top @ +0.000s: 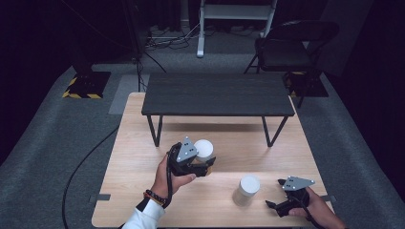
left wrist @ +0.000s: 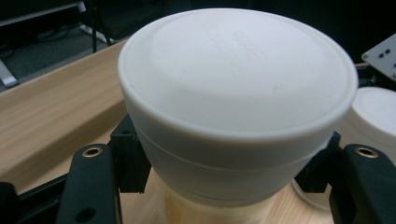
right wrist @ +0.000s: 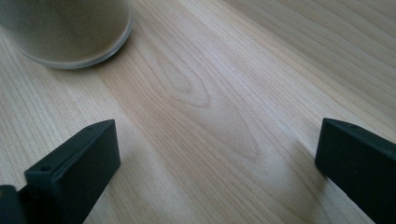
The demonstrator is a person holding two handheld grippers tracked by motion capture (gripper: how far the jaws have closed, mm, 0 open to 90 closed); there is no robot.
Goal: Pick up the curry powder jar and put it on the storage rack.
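A jar with a white lid (top: pixel 204 149) sits near the middle of the wooden table (top: pixel 138 157), with my left gripper (top: pixel 203 161) shut on it. In the left gripper view the white lid (left wrist: pixel 233 84) looms close, and my left gripper (left wrist: pixel 229 161) presses it from both sides just under the rim. A second white-lidded jar (top: pixel 247 189) stands upright toward the front right; its lid (left wrist: pixel 373 112) also appears in that view. My right gripper (top: pixel 282 202) rests open near the front right edge. In the right gripper view my gripper (right wrist: pixel 215 140) holds nothing, and the jar's base (right wrist: pixel 65 32) is ahead to the left.
A low dark bench (top: pixel 217 95) on thin legs stands across the back half of the table. A folding chair (top: pixel 291 47) and a white frame (top: pixel 236 14) stand on the floor beyond. A black cable (top: pixel 81 167) runs along the floor at the left.
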